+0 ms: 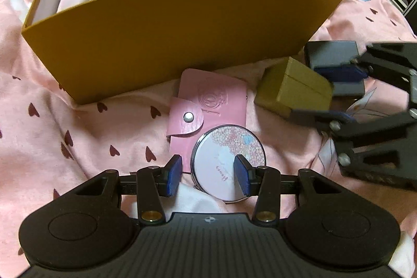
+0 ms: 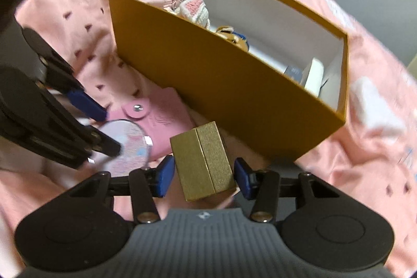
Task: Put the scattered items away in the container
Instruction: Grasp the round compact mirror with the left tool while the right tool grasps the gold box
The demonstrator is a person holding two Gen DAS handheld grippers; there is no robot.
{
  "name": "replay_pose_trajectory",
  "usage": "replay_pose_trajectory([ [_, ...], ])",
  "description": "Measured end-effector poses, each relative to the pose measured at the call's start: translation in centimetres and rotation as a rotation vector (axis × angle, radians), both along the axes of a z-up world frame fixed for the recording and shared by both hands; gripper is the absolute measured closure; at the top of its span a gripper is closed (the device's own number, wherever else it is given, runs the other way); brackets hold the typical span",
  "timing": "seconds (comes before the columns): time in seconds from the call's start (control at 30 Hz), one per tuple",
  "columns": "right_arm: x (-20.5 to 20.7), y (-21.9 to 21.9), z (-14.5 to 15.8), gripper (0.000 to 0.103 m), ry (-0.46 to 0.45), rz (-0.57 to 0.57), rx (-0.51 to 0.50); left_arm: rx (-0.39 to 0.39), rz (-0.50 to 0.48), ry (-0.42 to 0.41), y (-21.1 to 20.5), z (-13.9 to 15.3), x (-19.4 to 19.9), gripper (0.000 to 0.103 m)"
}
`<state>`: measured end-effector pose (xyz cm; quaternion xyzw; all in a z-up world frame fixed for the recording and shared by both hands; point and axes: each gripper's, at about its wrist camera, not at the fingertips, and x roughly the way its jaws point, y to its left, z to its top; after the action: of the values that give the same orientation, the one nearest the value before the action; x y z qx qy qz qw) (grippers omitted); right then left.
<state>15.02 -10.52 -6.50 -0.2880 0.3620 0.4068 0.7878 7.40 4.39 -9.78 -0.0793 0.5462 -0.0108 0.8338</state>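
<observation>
Straddling a textured gold box [image 2: 204,163], padded fingers [image 2: 242,179] gape.

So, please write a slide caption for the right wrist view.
Right gripper straddles a gold gift box beside the orange container.

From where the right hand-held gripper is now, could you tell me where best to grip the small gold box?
Grip the gold box across its two long side faces, coming down from above. It lies flat with its lid seam running away from the right hand-held gripper, whose jaws already straddle those flat, parallel sides, probably giving the pads the firmest hold.
</observation>
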Motion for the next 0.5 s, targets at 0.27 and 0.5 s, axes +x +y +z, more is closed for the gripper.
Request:
replay_pose_trajectory([
  [0.27, -1.1, -0.6, -1.0, 0.05, 0.17, -0.078, 0.058, -0.051, -0.017, 0.007, 0.1, -0.9, 0.2, 0.041],
  [0.5, -0.6, -1.3, -1.1, 0.05, 0.212, -0.099, 0.093, -0.063, -0.043, 0.006, -0.3, -1.1, 0.3, 0.033],
])
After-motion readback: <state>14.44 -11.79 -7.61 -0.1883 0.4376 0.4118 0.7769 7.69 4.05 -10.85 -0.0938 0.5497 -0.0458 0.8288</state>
